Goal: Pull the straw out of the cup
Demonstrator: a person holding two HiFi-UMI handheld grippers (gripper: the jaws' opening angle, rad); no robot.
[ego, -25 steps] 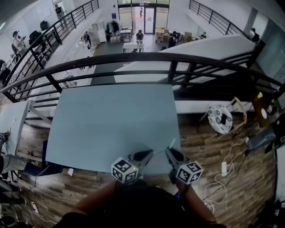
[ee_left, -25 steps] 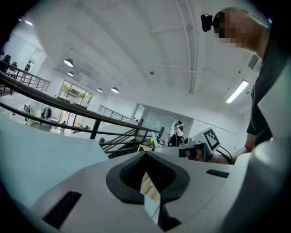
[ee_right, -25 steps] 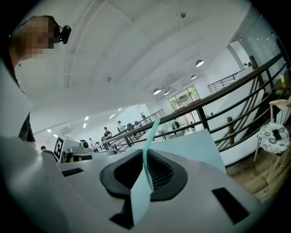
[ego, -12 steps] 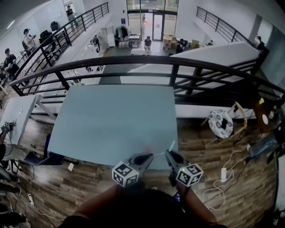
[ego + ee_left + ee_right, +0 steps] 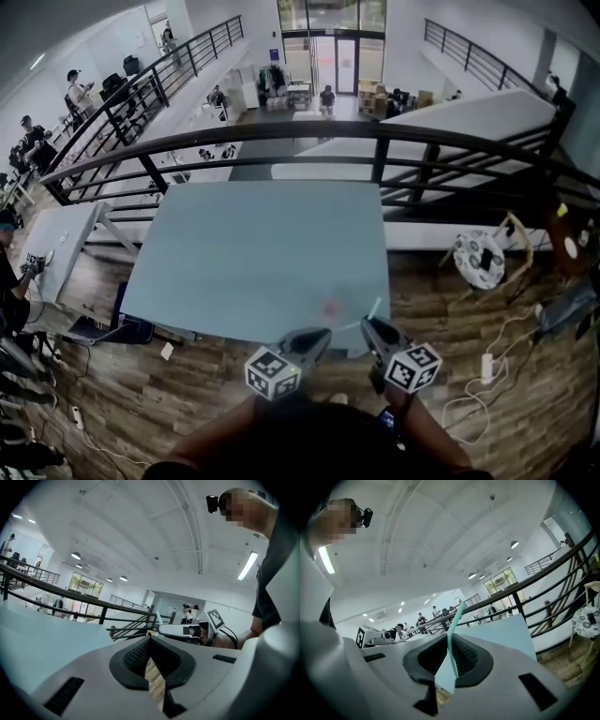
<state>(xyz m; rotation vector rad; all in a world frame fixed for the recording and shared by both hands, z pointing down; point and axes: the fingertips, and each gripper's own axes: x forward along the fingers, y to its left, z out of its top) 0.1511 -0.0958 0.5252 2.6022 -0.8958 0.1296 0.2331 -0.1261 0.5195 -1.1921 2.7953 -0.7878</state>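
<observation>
While the pale green straw [image 5: 454,618] stands pinched in my right gripper [image 5: 449,645], jaws closed on it over the counter's [image 5: 262,244] near edge, my left gripper [image 5: 150,644] seems closed on nothing. No cup shows. If my pinch loosens, the thin straw could slip to the floor.

Pale teal rectangular table [image 5: 253,253] lies ahead, with the black metal railing [image 5: 281,131] behind its far edge. At the near edge, right of centre, the left gripper [image 5: 319,336] sits just left of the right gripper [image 5: 368,327]. A thin pale straw [image 5: 374,308] between the right gripper's jaws tilts over the table's near right corner. A round patterned stool [image 5: 479,260] stands right of the table on the wooden plank floor [image 5: 187,394].
</observation>
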